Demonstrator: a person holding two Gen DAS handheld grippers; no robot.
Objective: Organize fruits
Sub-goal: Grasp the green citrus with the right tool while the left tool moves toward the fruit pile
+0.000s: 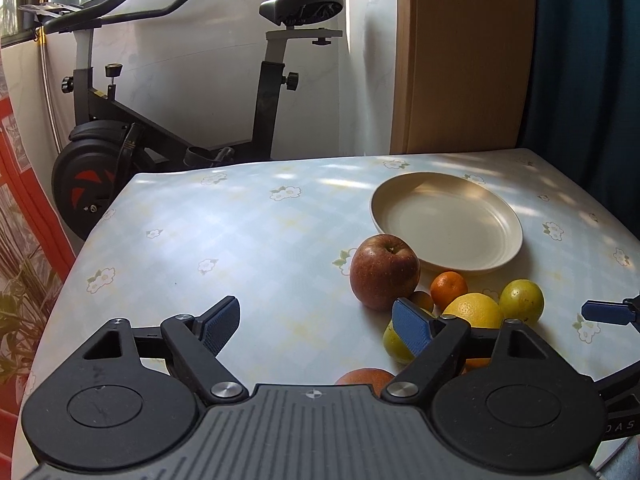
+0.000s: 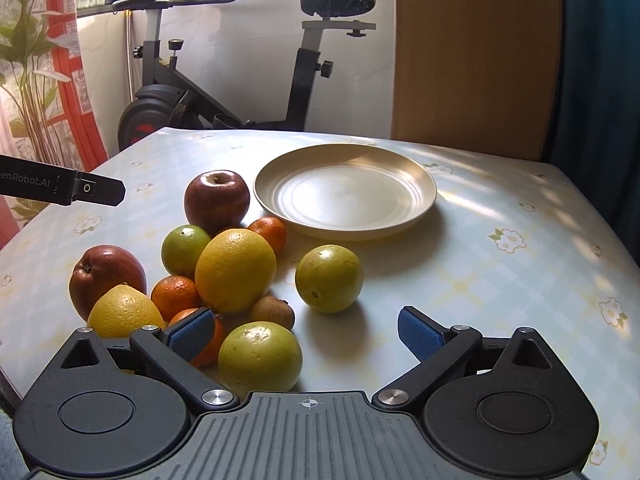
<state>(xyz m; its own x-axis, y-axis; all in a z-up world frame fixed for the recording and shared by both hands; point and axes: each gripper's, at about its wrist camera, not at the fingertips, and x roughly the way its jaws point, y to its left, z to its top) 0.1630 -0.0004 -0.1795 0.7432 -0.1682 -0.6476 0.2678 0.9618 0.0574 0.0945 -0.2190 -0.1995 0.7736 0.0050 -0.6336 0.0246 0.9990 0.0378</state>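
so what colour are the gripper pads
Blue, clearest in the right wrist view on the right gripper's pads.

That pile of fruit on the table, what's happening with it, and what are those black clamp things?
A person is holding a two-finger gripper in each hand, set to sort the fruit. Both the left gripper and the right gripper hover open over the table, holding nothing. The fruit sits loose in a cluster: two red apples, oranges, mandarins, green citrus and a kiwi. The cream plate beside them has nothing in it yet.
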